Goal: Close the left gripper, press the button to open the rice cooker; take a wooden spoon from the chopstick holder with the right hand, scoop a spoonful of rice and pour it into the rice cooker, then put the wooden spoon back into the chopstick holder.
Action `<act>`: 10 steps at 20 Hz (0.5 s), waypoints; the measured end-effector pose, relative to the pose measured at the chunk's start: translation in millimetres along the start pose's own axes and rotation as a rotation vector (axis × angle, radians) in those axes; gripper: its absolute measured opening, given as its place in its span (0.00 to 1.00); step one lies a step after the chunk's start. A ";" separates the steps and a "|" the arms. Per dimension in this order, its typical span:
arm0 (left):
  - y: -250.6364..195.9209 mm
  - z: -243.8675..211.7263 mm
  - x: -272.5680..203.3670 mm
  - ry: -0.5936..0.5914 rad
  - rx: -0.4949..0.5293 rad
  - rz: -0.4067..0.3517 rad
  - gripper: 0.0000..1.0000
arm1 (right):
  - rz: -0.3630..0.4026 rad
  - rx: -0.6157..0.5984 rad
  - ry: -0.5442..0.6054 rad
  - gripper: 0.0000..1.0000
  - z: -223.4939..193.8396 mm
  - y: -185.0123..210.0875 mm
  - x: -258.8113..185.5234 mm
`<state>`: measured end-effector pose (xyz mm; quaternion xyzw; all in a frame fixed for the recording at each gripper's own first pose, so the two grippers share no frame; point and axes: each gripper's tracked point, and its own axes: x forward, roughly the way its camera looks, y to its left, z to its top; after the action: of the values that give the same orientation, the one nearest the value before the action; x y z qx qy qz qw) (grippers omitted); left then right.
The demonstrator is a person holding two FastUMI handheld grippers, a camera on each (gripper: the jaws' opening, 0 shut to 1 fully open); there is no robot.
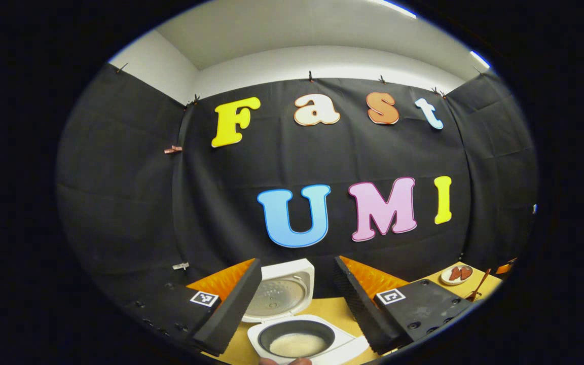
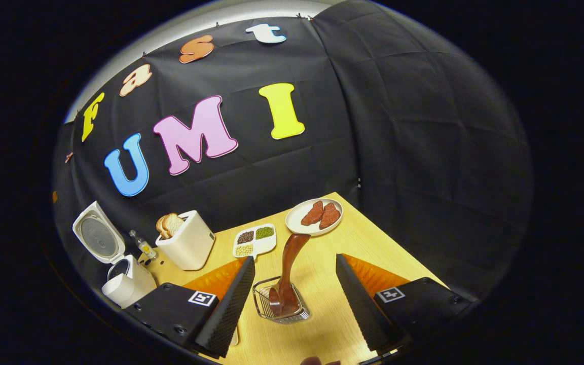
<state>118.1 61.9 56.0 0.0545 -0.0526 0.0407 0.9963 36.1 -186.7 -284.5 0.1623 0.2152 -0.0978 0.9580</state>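
Rice cooker (image 1: 292, 324) open, rice in the pot. Wooden spoon (image 2: 288, 271) upright in the chopstick holder (image 2: 281, 304), between the wide-open, empty fingers of the right gripper (image 2: 294, 304). Left gripper (image 1: 292, 304) likewise open, empty. Best pull straight back, clear of the handle.

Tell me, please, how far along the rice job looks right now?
Nearly finished, it seems. The white rice cooker stands open, with pale rice in its dark pot. The brown wooden spoon stands in the wire chopstick holder, and the right tongs are open around it. Only pulling away appears left.
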 end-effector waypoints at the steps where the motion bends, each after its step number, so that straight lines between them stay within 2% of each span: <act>1: 3.2 -0.5 11.9 -0.005 -0.009 0.003 0.97 | -0.012 -0.013 -0.010 0.98 3.8 -0.4 -7.5; 6: 30.3 -6.8 75.5 -0.002 -0.086 0.043 0.97 | -0.060 -0.068 -0.075 0.98 27.5 10.2 -50.9; 10: 52.6 -23.2 123.3 0.023 -0.075 0.076 0.96 | -0.072 -0.078 -0.130 0.98 47.1 25.6 -82.2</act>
<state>238.1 125.9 51.9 0.0148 -0.0447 0.0769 0.9959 -12.4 -169.9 -200.9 0.1103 0.1620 -0.1338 0.9714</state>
